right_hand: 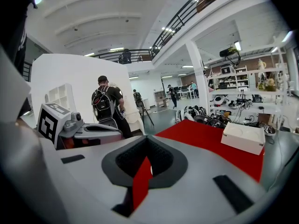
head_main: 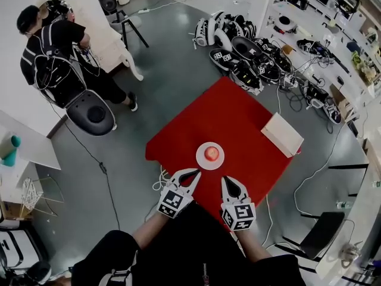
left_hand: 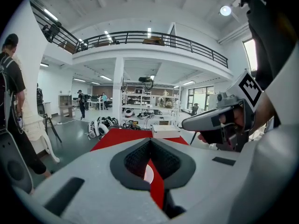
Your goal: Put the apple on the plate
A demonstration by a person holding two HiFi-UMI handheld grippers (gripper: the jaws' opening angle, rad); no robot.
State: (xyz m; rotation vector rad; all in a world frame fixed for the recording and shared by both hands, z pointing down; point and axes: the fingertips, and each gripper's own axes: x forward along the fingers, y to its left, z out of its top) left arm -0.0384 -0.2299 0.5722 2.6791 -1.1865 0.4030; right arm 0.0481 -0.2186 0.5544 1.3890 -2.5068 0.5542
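Note:
A red apple (head_main: 211, 154) rests on a small white plate (head_main: 203, 162) near the front of the red table (head_main: 238, 118). Both grippers hover just short of the plate on the near side, apart from it. My left gripper (head_main: 194, 173) is shut with nothing held; its closed jaws (left_hand: 150, 143) leave only a sliver through which the plate (left_hand: 148, 173) and the red tabletop show. My right gripper (head_main: 228, 183) is also shut and empty, its jaws (right_hand: 147, 143) meeting at the tips. Each gripper shows at the side of the other's view.
A white box (head_main: 282, 134) lies at the table's right edge. A person in black (head_main: 56, 52) stands at the far left beside a round black stool (head_main: 90, 113). Helmets and gear (head_main: 241, 49) are piled on the floor beyond the table, with cables (head_main: 309, 94) at the right.

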